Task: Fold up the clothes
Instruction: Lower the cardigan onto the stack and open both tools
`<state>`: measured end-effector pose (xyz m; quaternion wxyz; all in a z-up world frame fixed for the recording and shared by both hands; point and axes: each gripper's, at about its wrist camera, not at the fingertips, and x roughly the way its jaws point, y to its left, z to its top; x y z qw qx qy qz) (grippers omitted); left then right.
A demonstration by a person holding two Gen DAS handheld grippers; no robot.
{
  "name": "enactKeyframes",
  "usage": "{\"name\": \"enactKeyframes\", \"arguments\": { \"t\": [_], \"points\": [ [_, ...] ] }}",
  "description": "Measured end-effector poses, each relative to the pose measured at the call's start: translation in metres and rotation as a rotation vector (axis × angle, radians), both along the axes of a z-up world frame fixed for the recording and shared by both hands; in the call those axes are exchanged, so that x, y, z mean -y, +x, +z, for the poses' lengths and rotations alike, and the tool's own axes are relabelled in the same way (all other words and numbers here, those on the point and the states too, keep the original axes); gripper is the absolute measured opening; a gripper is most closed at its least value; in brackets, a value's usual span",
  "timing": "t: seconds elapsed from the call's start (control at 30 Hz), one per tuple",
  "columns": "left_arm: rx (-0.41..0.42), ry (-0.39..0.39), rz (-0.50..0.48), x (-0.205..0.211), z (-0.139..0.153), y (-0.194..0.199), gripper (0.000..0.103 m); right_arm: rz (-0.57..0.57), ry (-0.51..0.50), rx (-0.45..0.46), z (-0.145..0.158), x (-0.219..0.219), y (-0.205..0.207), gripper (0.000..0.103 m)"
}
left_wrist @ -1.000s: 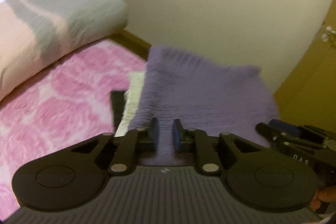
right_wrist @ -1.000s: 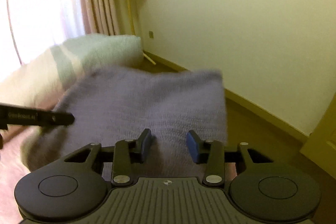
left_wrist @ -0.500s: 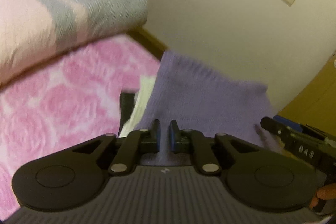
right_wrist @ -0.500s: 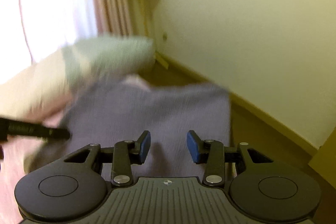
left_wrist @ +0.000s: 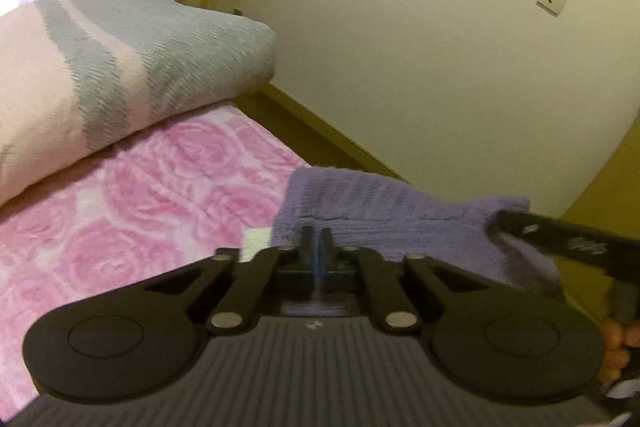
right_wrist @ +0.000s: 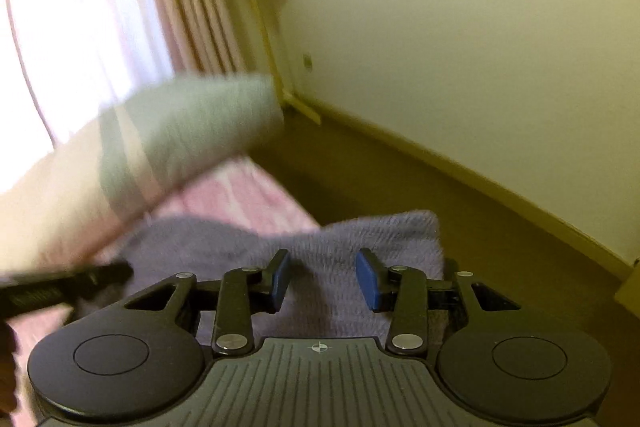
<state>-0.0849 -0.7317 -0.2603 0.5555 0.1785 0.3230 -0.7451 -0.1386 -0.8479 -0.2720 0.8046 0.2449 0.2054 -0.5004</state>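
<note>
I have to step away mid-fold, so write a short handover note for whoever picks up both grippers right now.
Left gripper: jaws have just closed, shut at the near edge of the purple knit garment; whether cloth is pinched is not clear.
Right gripper: open over the garment, holding nothing.
The garment lies on the corner of the pink rose bedspread, partly over a white item. A pink-and-grey quilt sits behind.
Done: the garment looks folded into a compact shape.
Left: confirm the fold, tidy it.
</note>
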Motion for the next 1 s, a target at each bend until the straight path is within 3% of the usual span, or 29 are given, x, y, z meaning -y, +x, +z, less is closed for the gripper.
{"name": "enactKeyframes", "arguments": {
  "t": [0.13,0.27,0.37,0.53,0.73,0.87,1.0],
  "points": [
    [-0.061,0.008,-0.092,-0.033,0.02,-0.007,0.003,-0.003,-0.011,0.031,0.017,-0.044,-0.011,0.041],
    [0.063,0.029,-0.201,-0.069,0.008,-0.034,0.003,0.009,0.03,-0.018,-0.002,-0.084,0.001,0.041],
    [0.176,-0.009,-0.189,-0.079,-0.015,-0.04,0.003,0.034,0.029,-0.072,-0.027,-0.102,0.015,0.041],
    [0.176,0.018,-0.152,-0.064,-0.029,-0.041,0.003,0.066,0.026,-0.129,-0.053,-0.088,0.034,0.04],
    [0.186,0.025,-0.139,-0.067,-0.022,-0.042,0.003,0.104,0.025,-0.169,-0.048,-0.09,0.038,0.041],
    [0.166,-0.009,-0.131,-0.085,0.009,-0.034,0.002,0.047,0.007,-0.082,-0.025,-0.085,0.035,0.041],
    [0.148,-0.031,-0.107,-0.104,0.021,-0.024,0.002,0.021,-0.044,-0.06,0.0,-0.115,0.028,0.041]
  ]
}}
